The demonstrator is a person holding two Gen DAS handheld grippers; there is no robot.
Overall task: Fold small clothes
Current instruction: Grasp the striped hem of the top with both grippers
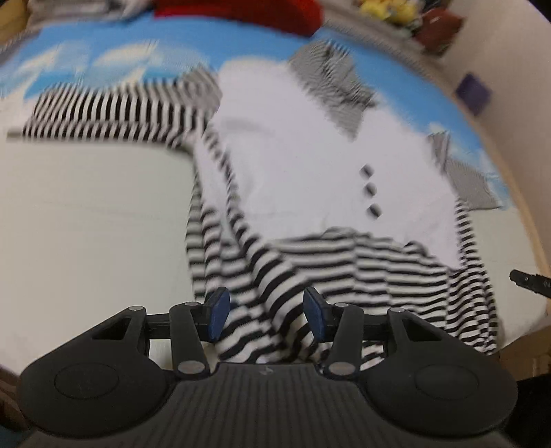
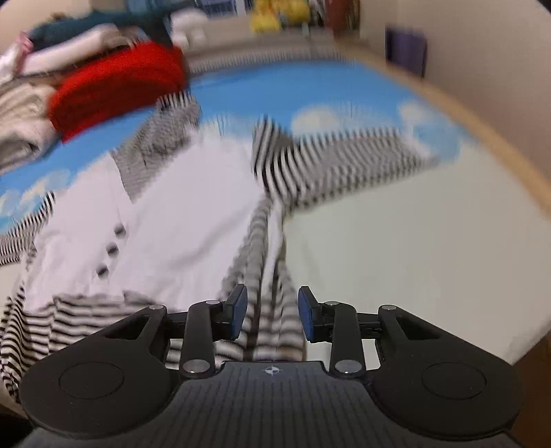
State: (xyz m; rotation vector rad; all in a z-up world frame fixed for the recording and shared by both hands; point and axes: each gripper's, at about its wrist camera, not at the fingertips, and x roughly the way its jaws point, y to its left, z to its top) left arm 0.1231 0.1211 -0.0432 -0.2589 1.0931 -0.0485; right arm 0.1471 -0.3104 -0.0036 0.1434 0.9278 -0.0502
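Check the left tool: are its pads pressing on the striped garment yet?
Cannot tell. In the left wrist view the striped garment lies between the left tool pads, but blur hides whether they touch.

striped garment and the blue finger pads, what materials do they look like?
Striped garment: soft knit fabric, matte, likely cotton jersey; it drapes in loose folds. Blue finger pads: look like rubber or foam, dull finish; blur leaves it open.

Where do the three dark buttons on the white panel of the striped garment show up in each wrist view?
Left wrist: three dark buttons, right of centre, running down the white panel.
Right wrist: the same buttons, left of centre, at mid height.
Shared landmark: the red garment at the top of both views.
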